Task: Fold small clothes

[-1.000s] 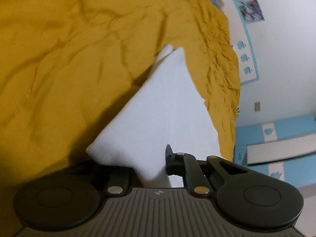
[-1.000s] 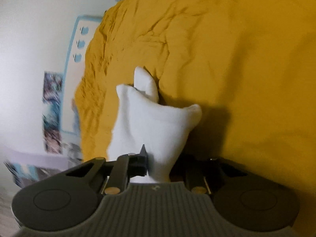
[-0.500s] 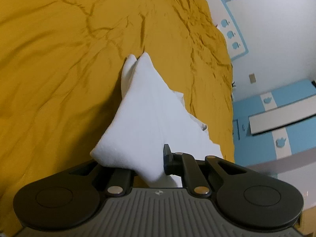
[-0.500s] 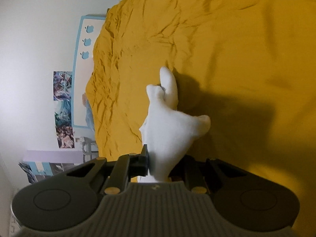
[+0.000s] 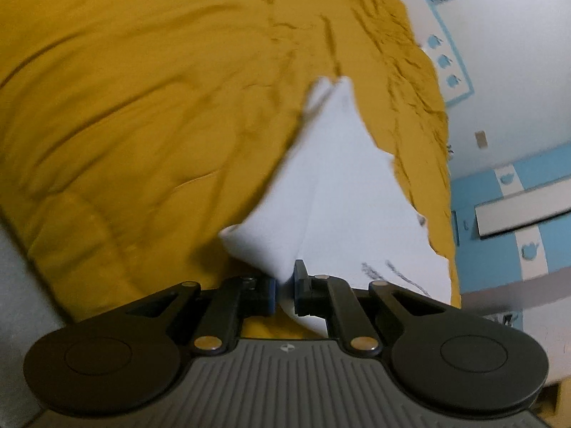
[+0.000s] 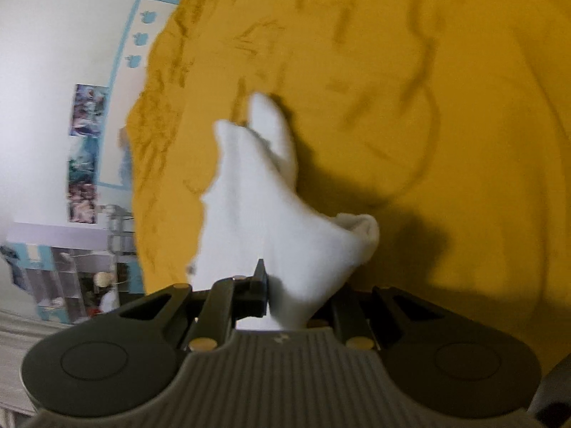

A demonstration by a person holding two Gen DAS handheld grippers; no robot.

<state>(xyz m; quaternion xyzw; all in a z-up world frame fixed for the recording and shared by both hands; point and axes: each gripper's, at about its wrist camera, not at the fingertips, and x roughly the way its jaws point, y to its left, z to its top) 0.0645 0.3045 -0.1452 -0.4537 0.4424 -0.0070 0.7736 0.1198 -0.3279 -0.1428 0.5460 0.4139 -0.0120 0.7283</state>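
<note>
A small white garment [image 5: 332,185] hangs stretched between both grippers above a mustard-yellow bedspread [image 5: 142,89]. My left gripper [image 5: 284,290] is shut on one near corner of it. My right gripper [image 6: 285,296] is shut on the other near corner of the garment [image 6: 257,207]; its right finger is hidden behind the cloth. The far end of the garment points away, with two narrow tips trailing near the bedspread [image 6: 428,107]. Both views are motion-blurred.
The bed's edge runs along a white wall with blue apple decals [image 5: 446,60] and posters [image 6: 85,149]. A blue and white cabinet [image 5: 517,214] stands past the bed. Shelving with clutter [image 6: 71,278] shows at the lower left of the right wrist view.
Both grippers have kept hold of the white garment while swinging over the bed; the garment has shifted and turned in both views, and the room background has slid sideways.
</note>
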